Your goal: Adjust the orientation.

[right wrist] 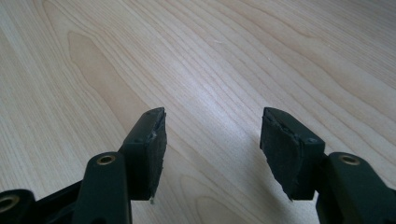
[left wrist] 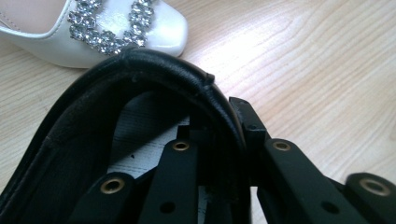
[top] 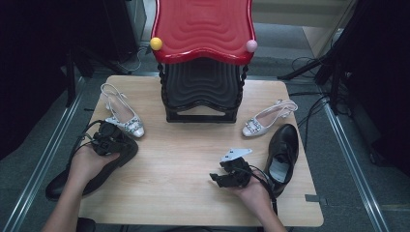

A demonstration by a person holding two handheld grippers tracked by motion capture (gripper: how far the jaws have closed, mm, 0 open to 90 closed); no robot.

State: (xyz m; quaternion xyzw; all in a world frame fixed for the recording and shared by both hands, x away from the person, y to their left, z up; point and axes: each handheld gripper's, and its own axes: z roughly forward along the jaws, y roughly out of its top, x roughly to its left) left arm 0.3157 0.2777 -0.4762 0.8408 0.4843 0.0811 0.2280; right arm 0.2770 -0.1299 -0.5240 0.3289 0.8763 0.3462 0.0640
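Looking down from the high view, the left claw (top: 110, 137) sat on the rear of a black shoe (top: 92, 170) at the worktop's (top: 183, 159) left edge, the shoe's toe hanging past that edge toward the person. A silver slingback (top: 123, 117) lay just beyond that claw, its jewelled toe nearly touching the shoe. The right claw (top: 218, 178) rested low over bare wood near the front middle, a grey plate on top of it. To its right lay a second black shoe (top: 283, 152), with another silver slingback (top: 269, 118) just beyond. A red-and-black rack (top: 203, 53) stood at the back, a yellow ball (top: 156, 43) and a pink ball (top: 251, 46) at its front corners.

In the left gripper view, the claw (left wrist: 224, 140) was clenched across the black shoe's (left wrist: 154, 74) collar, one jaw inside the opening over the pale insole and the other outside against the leather. The slingback's (left wrist: 159, 35) toe with its crystal buckle lay right behind the collar.

In the right gripper view, the claw (right wrist: 212, 140) stood released, its jaws well apart with bare worktop (right wrist: 187, 60) between them.
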